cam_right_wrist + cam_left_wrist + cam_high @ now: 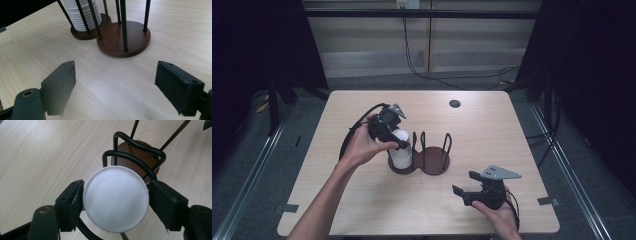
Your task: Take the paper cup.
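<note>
A stack of white cups point(401, 152) stands upside down in the left bay of a brown wooden holder point(434, 162) with black wire loops; the right bay holds nothing. My left gripper point(403, 144) comes down onto the stack from the left. In the left gripper view its pads point(77, 200) meet both sides of the top cup point(116, 197), whose flat round bottom faces the camera. My right gripper point(465, 183) hovers open near the front right of the table. In the right gripper view, nothing but bare wood lies in my right gripper point(115, 82), and the holder point(130, 37) stands beyond it.
The light wooden table point(492, 135) has a dark round grommet point(455, 103) near its far edge. Black cables point(447, 77) run across the floor behind it. Grey tape tabs mark the front corners point(546, 201).
</note>
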`<action>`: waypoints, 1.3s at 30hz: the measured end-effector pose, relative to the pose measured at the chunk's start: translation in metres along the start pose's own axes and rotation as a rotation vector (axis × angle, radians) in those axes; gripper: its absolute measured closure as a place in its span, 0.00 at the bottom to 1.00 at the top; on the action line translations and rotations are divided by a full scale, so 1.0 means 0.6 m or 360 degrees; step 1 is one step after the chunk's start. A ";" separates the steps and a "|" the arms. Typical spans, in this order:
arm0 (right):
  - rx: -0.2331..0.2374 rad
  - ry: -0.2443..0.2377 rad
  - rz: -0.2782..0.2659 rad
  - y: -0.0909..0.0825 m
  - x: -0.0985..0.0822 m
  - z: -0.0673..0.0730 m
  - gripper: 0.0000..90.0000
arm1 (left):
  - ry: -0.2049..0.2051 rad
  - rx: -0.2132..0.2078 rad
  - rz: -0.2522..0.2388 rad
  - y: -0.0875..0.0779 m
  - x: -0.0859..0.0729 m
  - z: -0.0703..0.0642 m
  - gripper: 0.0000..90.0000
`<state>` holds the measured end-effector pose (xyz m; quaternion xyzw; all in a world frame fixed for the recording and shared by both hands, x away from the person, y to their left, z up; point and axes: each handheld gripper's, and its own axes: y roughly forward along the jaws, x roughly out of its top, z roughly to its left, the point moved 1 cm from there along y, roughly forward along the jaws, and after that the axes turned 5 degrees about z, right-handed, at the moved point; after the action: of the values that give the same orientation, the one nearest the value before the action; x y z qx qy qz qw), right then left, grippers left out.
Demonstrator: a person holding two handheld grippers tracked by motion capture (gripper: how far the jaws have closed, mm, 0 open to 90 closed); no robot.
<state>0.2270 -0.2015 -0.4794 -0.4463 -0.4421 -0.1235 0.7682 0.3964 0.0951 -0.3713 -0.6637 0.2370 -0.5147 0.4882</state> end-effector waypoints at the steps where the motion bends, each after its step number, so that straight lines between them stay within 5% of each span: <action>1: 0.0000 0.0000 0.0000 0.000 0.000 0.000 0.18 | 0.0000 0.0000 0.0000 0.000 0.000 0.000 0.34; 12: 0.0011 0.0021 -0.0011 -0.001 0.000 -0.002 0.18 | -0.0031 -0.0050 -0.0003 0.007 0.001 0.003 0.38; 39: 0.0008 0.0010 0.0009 0.002 0.000 0.001 0.18 | -0.0042 0.0009 -0.0141 -0.012 0.004 0.000 0.39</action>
<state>0.2271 -0.2002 -0.4800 -0.4452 -0.4388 -0.1215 0.7710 0.3959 0.0962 -0.3636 -0.6789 0.1996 -0.5276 0.4700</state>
